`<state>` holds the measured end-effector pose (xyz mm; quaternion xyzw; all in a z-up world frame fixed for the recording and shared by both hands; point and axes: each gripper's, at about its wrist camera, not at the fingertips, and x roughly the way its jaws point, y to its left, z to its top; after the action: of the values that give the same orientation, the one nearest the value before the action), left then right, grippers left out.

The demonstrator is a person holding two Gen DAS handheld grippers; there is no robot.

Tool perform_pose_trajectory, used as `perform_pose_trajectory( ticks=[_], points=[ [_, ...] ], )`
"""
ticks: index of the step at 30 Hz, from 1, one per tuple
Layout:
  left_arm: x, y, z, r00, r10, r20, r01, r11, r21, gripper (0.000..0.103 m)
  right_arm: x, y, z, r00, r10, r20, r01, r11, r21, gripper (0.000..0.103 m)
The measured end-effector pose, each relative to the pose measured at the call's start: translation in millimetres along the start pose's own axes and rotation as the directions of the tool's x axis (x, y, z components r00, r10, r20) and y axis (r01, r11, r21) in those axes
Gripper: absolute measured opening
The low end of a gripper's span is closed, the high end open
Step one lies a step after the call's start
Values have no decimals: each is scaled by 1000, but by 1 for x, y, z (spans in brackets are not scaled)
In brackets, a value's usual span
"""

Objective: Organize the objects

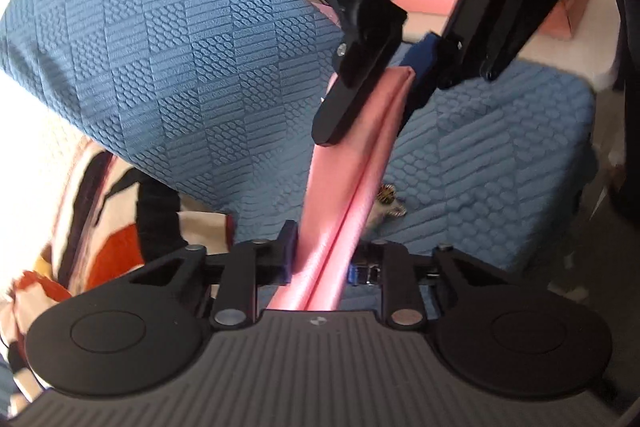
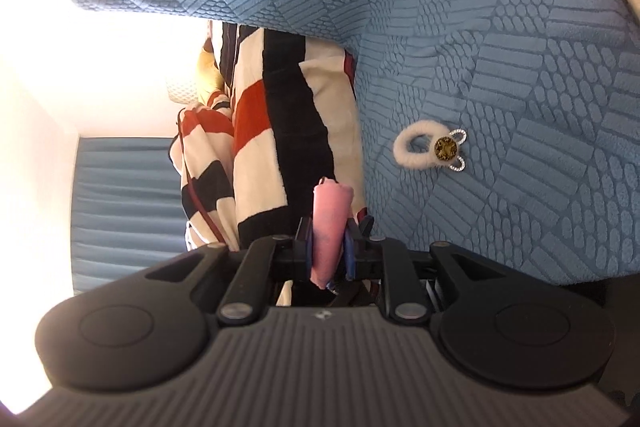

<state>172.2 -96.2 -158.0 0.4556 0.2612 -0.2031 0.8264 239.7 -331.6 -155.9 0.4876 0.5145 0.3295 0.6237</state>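
A pink satin strip of cloth (image 1: pixel 344 179) is stretched between both grippers above a blue quilted cushion (image 1: pixel 180 59). My left gripper (image 1: pixel 322 261) is shut on its near end. My right gripper (image 1: pixel 372 99) is shut on its far end, higher up in the left wrist view. In the right wrist view my right gripper (image 2: pixel 330 247) pinches the pink cloth (image 2: pixel 332 219), whose tip sticks out past the fingers. A white fluffy hair tie with a gold button (image 2: pixel 428 149) lies on the blue cushion (image 2: pixel 500 67), and partly shows behind the cloth in the left wrist view (image 1: pixel 390 205).
A striped blanket in red, black and cream (image 2: pixel 276 147) hangs beside the cushion; it also shows in the left wrist view (image 1: pixel 120 239). A pink box (image 1: pixel 568 15) sits on a white surface at the upper right. A blue ribbed panel (image 2: pixel 124 207) is at the left.
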Motion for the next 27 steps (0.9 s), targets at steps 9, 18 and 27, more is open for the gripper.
perform_pose_trajectory(
  ticks=[9, 18, 27],
  points=[
    [2, 25, 9, 986, -163, -26, 149, 949, -279, 12, -13, 10, 10, 995, 14, 98, -8, 998, -61, 60],
    [-2, 52, 4, 937, -350, 3, 288, 765, -577, 12, -24, 39, 4, 988, 40, 149, 2, 963, -269, 83],
    [-15, 66, -5, 885, -458, 81, 379, 610, -695, 12, 4, 53, -14, 998, -55, 21, 59, 906, -419, 83]
  ],
)
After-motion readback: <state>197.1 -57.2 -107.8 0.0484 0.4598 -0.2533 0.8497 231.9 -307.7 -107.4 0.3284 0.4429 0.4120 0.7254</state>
